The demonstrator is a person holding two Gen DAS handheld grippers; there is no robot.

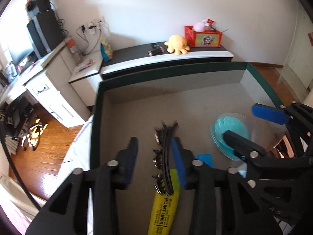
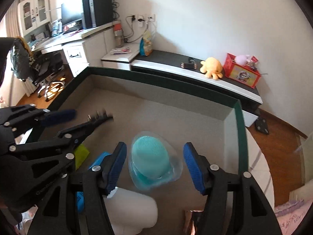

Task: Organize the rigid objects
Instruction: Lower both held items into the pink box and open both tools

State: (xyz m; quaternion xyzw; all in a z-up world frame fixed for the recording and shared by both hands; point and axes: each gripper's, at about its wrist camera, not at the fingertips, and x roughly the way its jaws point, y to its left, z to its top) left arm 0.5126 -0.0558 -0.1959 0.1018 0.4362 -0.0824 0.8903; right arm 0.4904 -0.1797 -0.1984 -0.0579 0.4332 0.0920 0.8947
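1. The left gripper (image 1: 154, 154) is spread over the yellow pen pack (image 1: 165, 201), low in the middle of the box (image 1: 95, 121); nothing is pinched.
2. The right gripper (image 2: 154, 164) is spread around the teal brush (image 2: 150, 158).
3. I think both were put down; next, lift away.

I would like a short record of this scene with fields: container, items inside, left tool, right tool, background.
container: large box with dark green rim and grey inside
items inside: yellow pack of black clips; teal round brush in clear packaging; white object, near edge; small blue item
left tool: left tool, open, clip pack lies between its fingers, not pressed
right tool: right tool, open, around the teal brush, pads apart from it
background: yellow plush octopus and red box on a low cabinet
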